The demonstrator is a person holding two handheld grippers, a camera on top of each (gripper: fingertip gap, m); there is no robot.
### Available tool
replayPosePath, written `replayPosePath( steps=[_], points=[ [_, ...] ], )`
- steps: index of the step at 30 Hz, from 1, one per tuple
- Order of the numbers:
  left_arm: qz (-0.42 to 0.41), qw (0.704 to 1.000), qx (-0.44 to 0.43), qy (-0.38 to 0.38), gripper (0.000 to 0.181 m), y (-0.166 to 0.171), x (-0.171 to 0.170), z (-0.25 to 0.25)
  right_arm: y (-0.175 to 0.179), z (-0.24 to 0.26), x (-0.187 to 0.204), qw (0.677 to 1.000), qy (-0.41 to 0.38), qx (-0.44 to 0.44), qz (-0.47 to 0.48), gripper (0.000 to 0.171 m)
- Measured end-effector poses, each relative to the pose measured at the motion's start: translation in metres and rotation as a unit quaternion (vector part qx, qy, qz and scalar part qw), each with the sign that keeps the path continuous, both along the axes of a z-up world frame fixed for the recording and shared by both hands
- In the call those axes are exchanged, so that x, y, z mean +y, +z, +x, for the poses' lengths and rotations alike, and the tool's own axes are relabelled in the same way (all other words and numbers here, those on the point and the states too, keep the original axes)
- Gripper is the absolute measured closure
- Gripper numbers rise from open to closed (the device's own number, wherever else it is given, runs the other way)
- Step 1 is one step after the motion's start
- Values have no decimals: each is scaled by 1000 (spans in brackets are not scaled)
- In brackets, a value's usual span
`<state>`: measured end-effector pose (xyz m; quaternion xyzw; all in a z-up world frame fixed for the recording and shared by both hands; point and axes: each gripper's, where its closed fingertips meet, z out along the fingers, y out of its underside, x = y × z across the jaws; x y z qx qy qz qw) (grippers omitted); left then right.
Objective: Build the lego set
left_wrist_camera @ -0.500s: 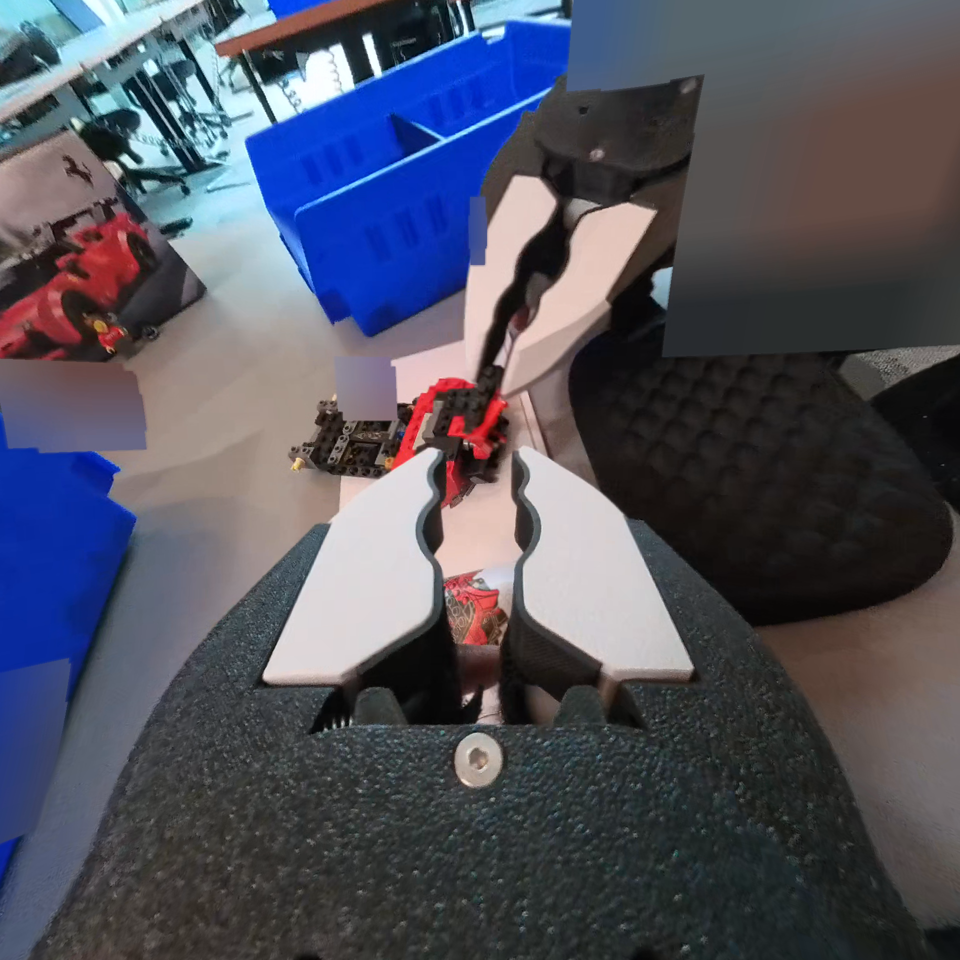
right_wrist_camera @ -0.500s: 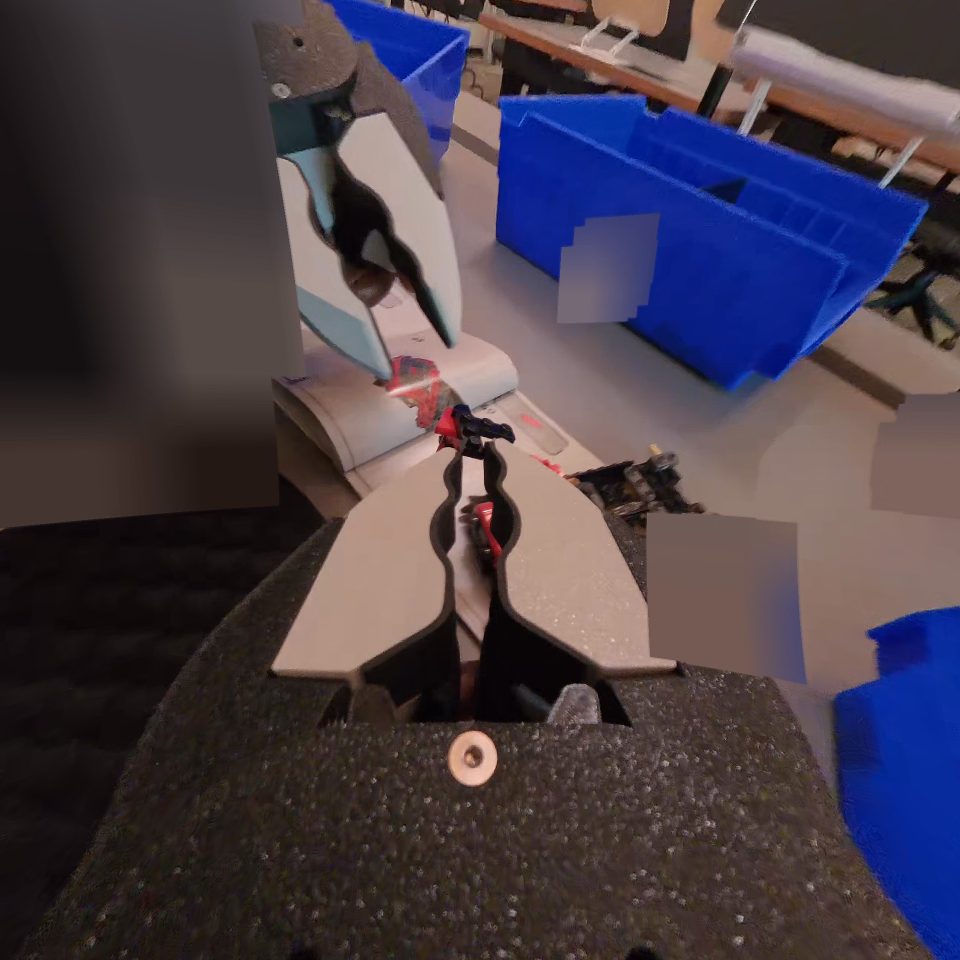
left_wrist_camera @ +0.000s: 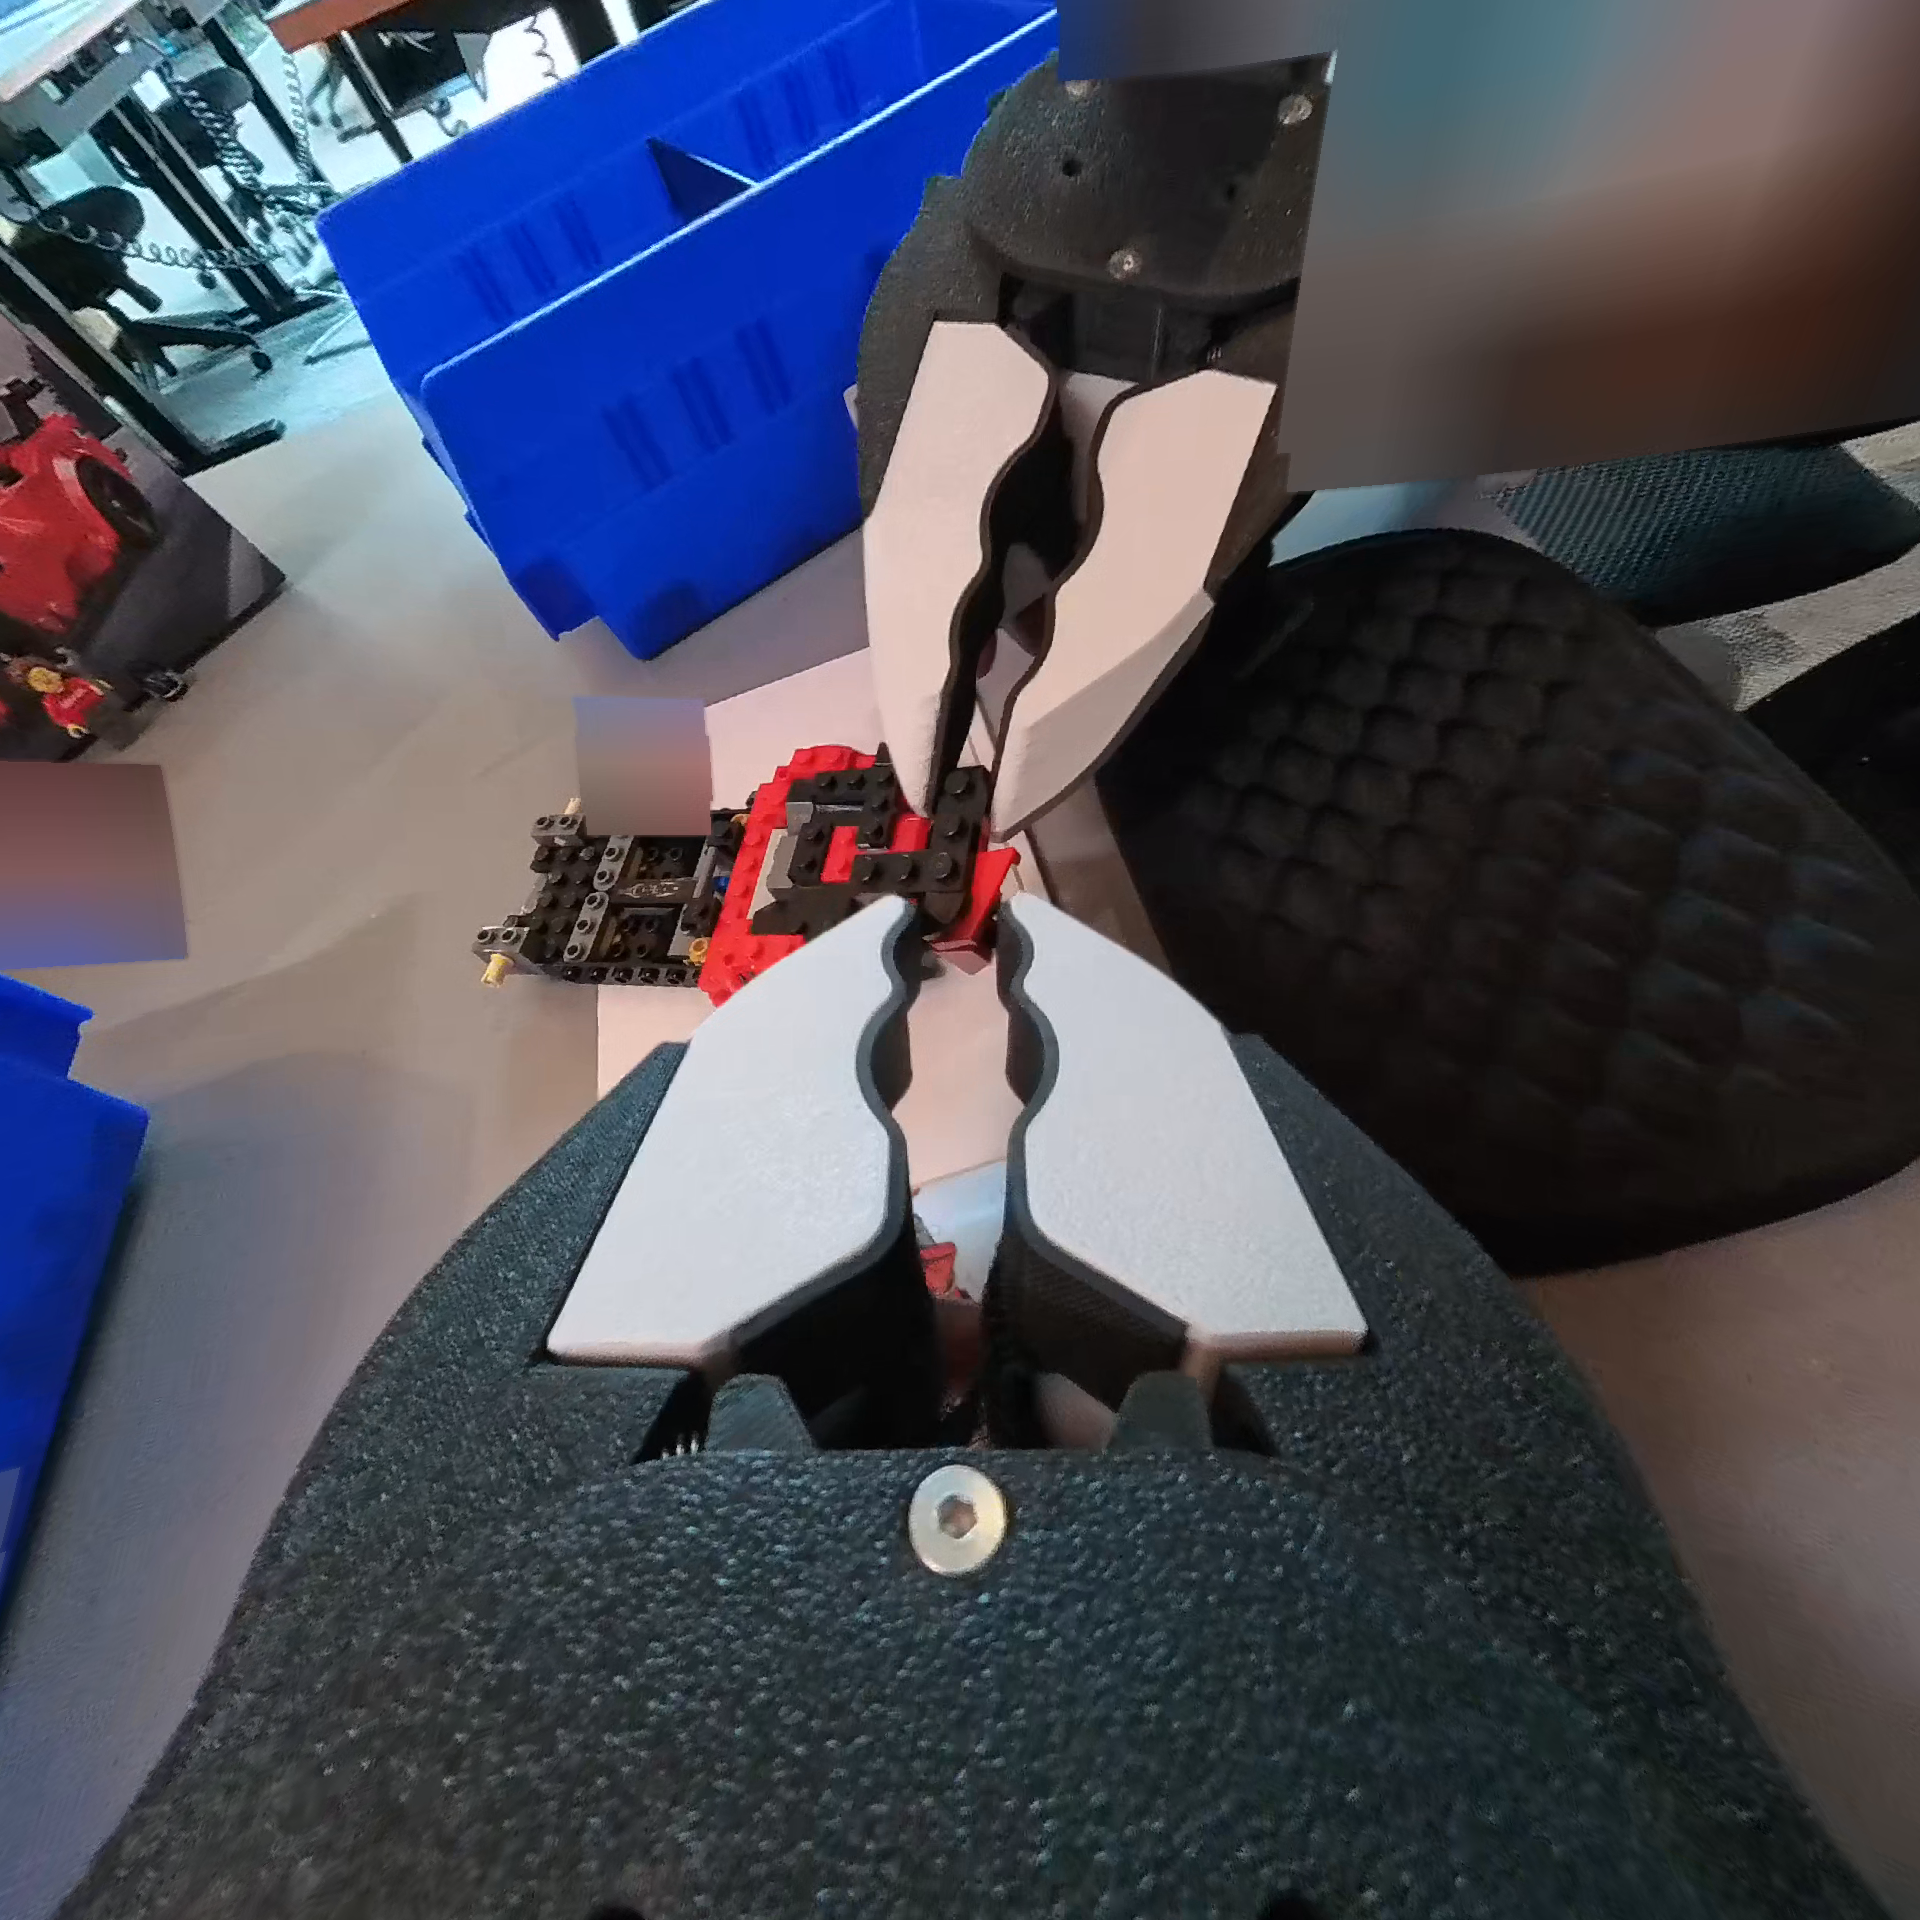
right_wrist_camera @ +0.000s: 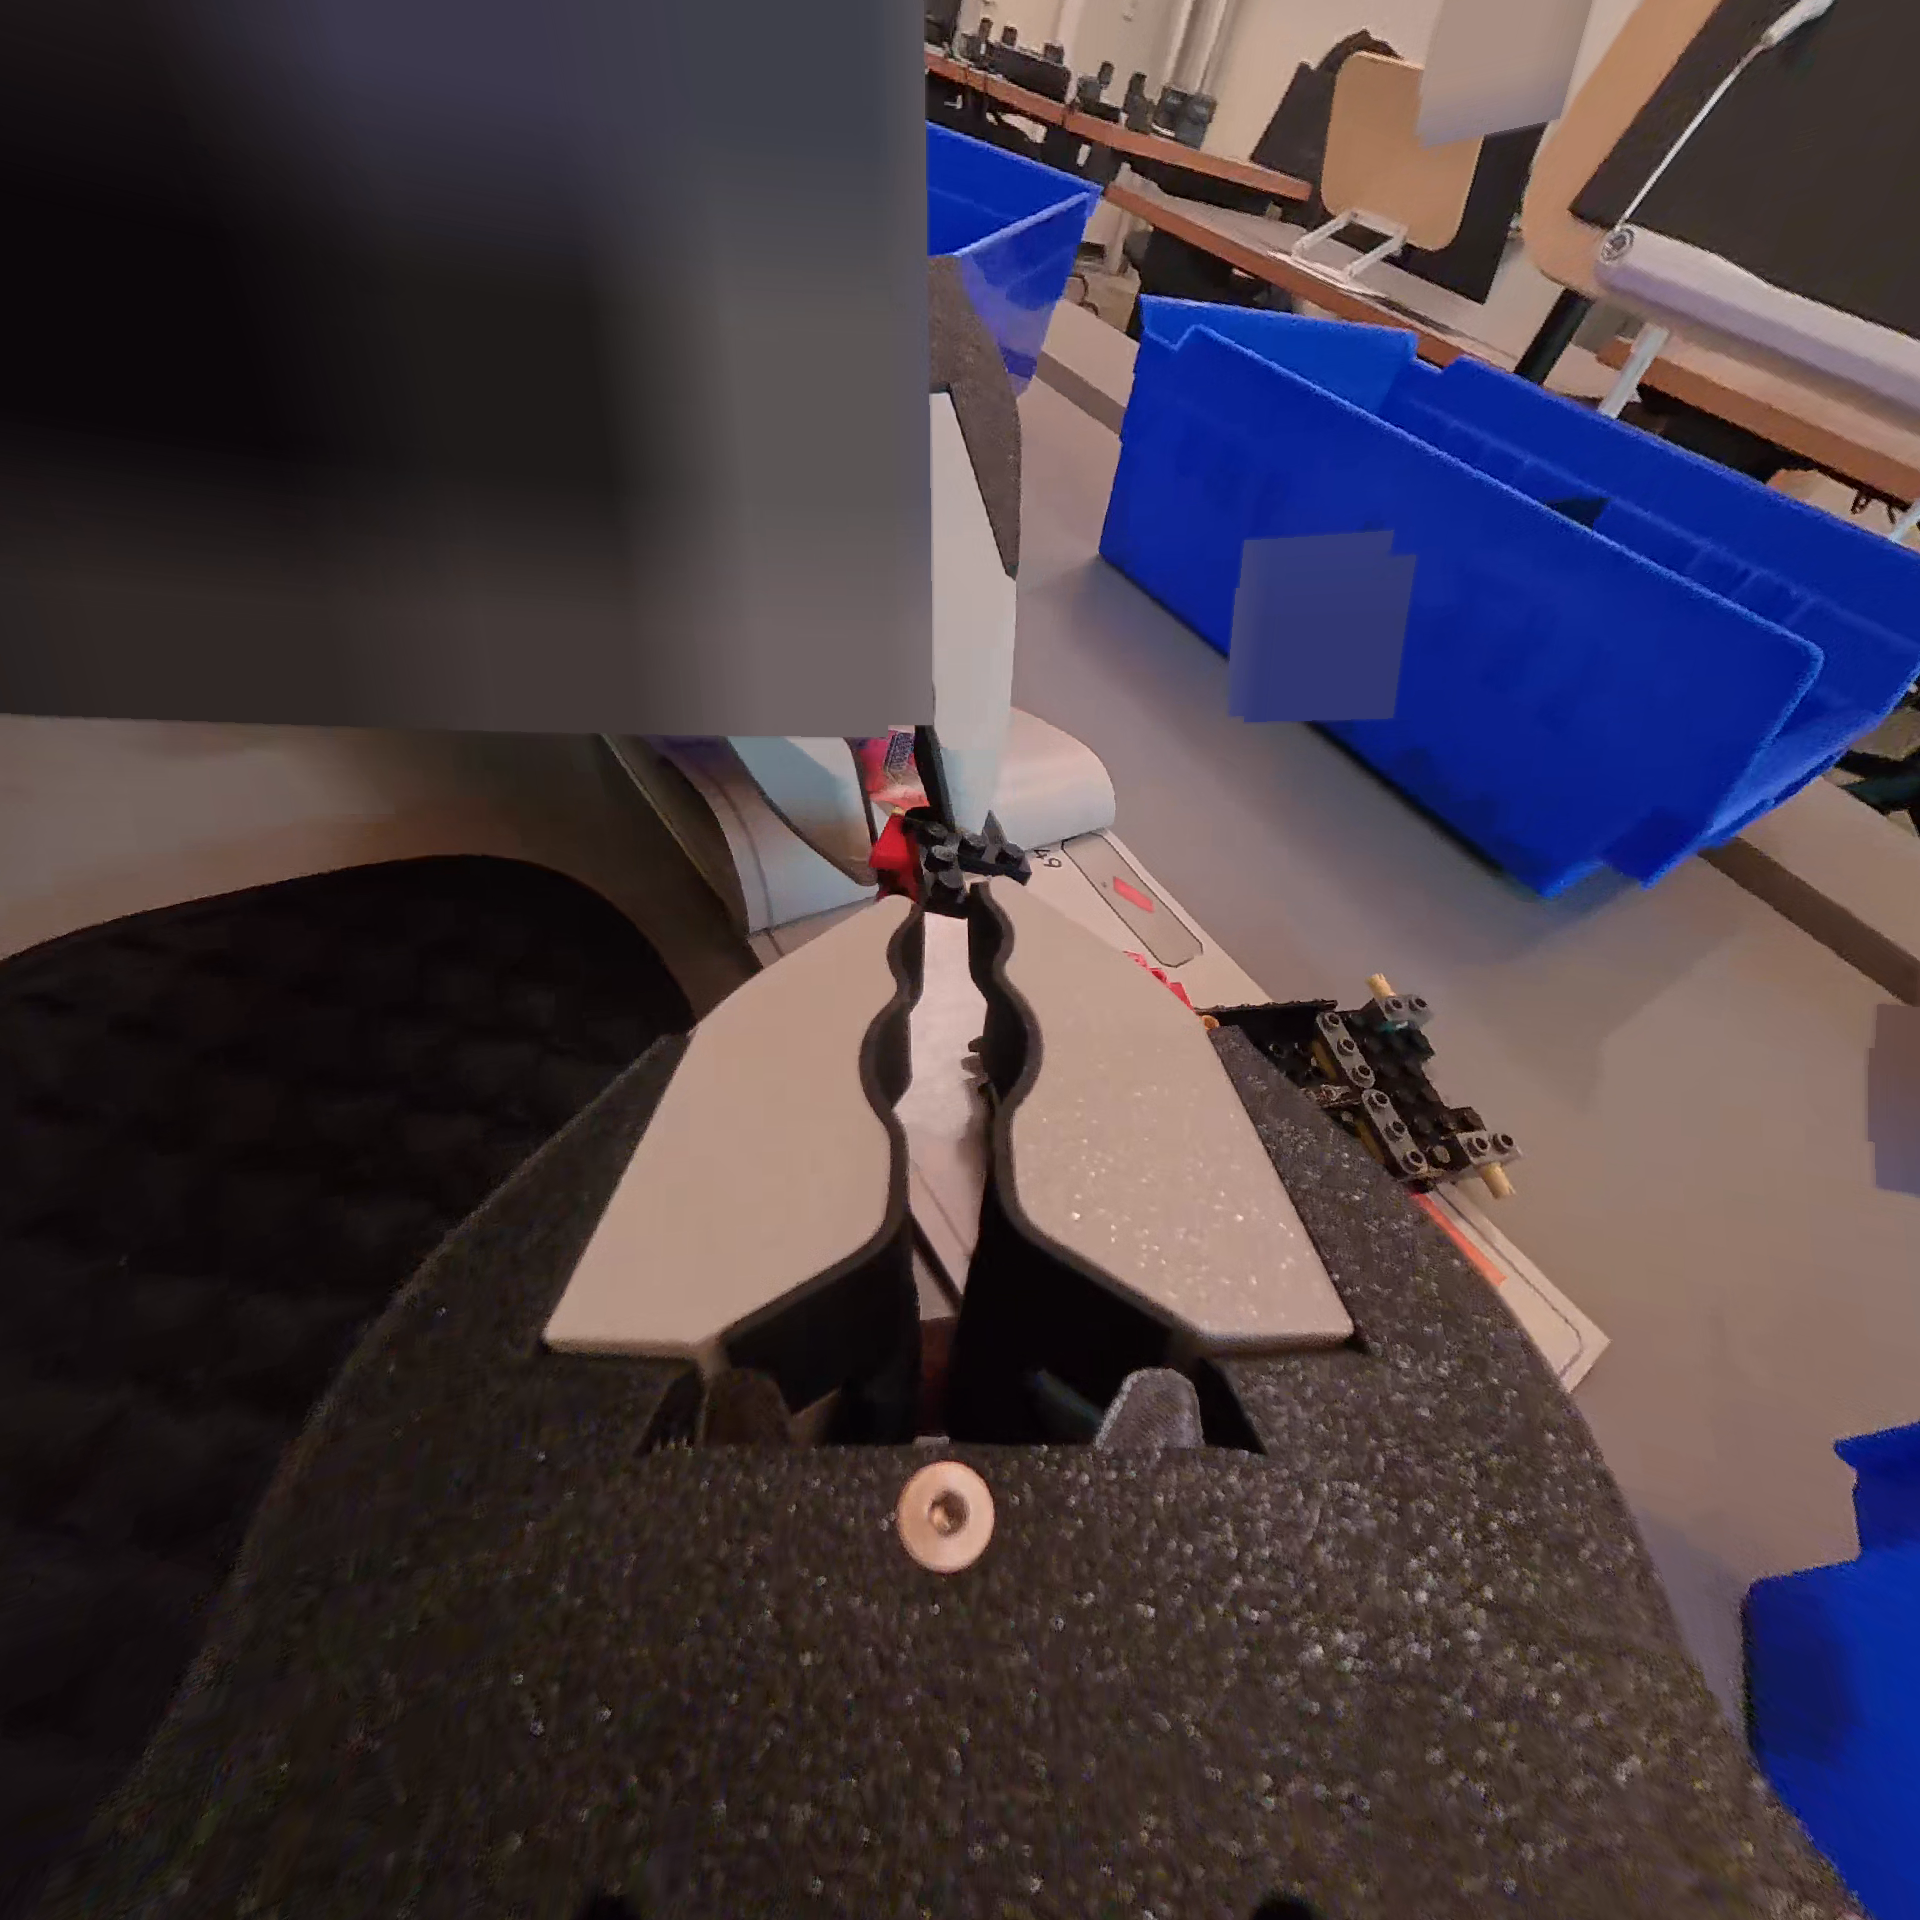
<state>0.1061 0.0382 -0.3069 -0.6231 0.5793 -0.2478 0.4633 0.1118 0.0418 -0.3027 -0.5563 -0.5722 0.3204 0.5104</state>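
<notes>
Jaws nearly shut — two grippers (left_wrist_camera: pixel 954 914) (right_wrist_camera: pixel 945 902) on one lego assembly (left_wrist_camera: pixel 873 842).

The left gripper (left_wrist_camera: pixel 954 920) and right gripper (left_wrist_camera: pixel 961 805) have drawn closer together, both tips now meeting the red-and-black lego piece (left_wrist_camera: pixel 883 847) between them.

Setting: office or lab workroom.
Grey worktable (right_wrist_camera: pixel 1299 831) with blue storage bins (left_wrist_camera: pixel 665 416); rows of long desks (right_wrist_camera: pixel 1195 177), wheeled office chairs (left_wrist_camera: pixel 114 239), a monitor (right_wrist_camera: pixel 1766 135) behind.
</notes>
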Motion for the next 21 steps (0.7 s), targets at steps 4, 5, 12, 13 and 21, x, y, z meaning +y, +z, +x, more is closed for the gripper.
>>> replayPosePath(
  steps=[4,5,12,13,21],
  points=[
    [30,999,19,32,170,-4,8,-4,-9,4,8,999,-15,-33,13,151],
    [43,998,30,44,170,-6,11,-6,-11,7,13,999,-28,-40,13,150],
    [49,993,77,74,169,-23,22,-11,2,22,26,998,-63,7,2,152],
    [43,993,77,77,169,-24,23,-10,3,23,26,998,-64,11,2,153],
    [44,990,104,81,170,-31,27,-8,1,21,24,998,-56,5,10,155]
  ],
)
